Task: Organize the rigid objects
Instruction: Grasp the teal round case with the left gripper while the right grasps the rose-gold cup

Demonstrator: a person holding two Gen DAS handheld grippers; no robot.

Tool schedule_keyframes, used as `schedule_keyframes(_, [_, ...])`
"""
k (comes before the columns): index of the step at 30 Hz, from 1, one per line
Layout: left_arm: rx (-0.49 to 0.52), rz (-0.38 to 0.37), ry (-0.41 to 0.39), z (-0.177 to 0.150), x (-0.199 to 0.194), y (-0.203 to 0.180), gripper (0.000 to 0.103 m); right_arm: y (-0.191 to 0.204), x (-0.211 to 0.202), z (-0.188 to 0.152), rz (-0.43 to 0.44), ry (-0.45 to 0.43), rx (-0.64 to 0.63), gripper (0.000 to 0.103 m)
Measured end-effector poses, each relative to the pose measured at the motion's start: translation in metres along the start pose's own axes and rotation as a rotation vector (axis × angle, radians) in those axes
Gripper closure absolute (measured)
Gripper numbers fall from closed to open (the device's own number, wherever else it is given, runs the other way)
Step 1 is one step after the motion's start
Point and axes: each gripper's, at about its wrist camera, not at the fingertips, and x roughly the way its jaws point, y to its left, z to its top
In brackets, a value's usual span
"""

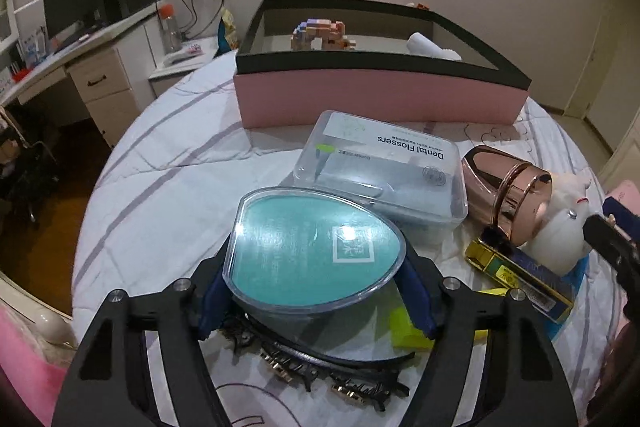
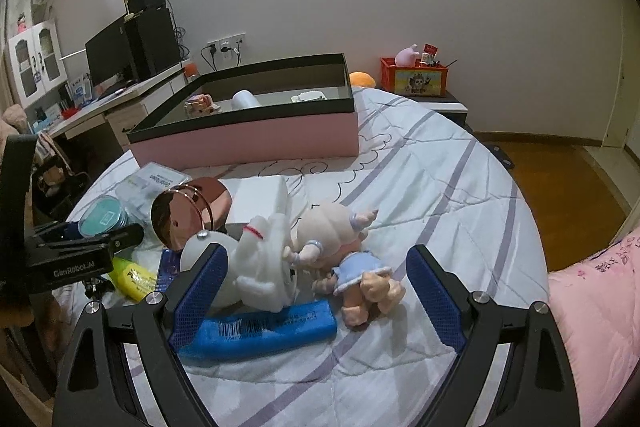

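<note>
Striped white bedding [image 2: 420,155] is covering the bed in a bedroom with a desk and dark monitor [image 1: 72,1] off to one side. Toward the bed's far edge a pink storage box [image 1: 376,99] with a black rim is sitting open, with wooden blocks [image 1: 320,35] and something white already lying inside.

From where I'm standing, the left gripper [image 1: 316,291] is clamping a clear heart-shaped case with a teal insert [image 1: 312,251] between its blue pads, holding it above the clutter at the bed's near edge. The case's broad lobes are pointing away from the gripper, toward the box, so its long axis is lining up with the path ahead. Directly between the case and the box a clear tub labelled Dental Flossers [image 1: 380,171] is lying flat, so I would judge that the carry is needing to pass over it. Just right of that tub a rose-gold lidded container [image 1: 504,191] is lying on its side.

The right gripper [image 2: 316,295] is standing wide with nothing between its pads, hanging over a white plush toy [image 2: 264,267], a small doll in a blue dress [image 2: 360,279] and a blue barcoded pack [image 2: 264,331]. The box is lying well beyond them, and the left gripper is the one nearer to it.
</note>
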Motion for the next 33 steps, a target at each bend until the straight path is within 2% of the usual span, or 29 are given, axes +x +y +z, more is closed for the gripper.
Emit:
schedule_keyframes(6, [0.000,0.041,-0.039,-0.003,-0.019,0.002,0.030,0.017,-0.003,0.013,0.022,-0.015,-0.025,0.011])
schedule_keyframes(10, [0.007,0.062,-0.057,-0.005,-0.029,0.007,0.030,0.047,0.003,0.021,0.036,-0.011,-0.084,0.011])
schedule_keyframes(16, [-0.005,0.061,-0.043,-0.013,-0.028,0.020,0.030,0.081,0.021,0.028,0.052,0.025,-0.135,0.011])
schedule_keyframes(18, [-0.003,0.060,-0.044,-0.014,-0.026,0.020,0.030,0.088,0.028,0.030,0.054,0.042,-0.150,0.015])
schedule_keyframes(20, [0.003,0.052,-0.044,-0.013,-0.025,0.021,0.030,0.090,0.034,0.029,0.050,0.066,-0.156,0.041])
schedule_keyframes(22, [0.003,0.050,-0.047,-0.013,-0.023,0.021,0.030,0.090,0.045,0.027,0.058,0.104,-0.152,0.049])
schedule_keyframes(33, [0.007,0.021,-0.019,-0.017,-0.006,0.022,0.029,0.102,0.062,0.030,0.004,0.132,-0.241,0.049])
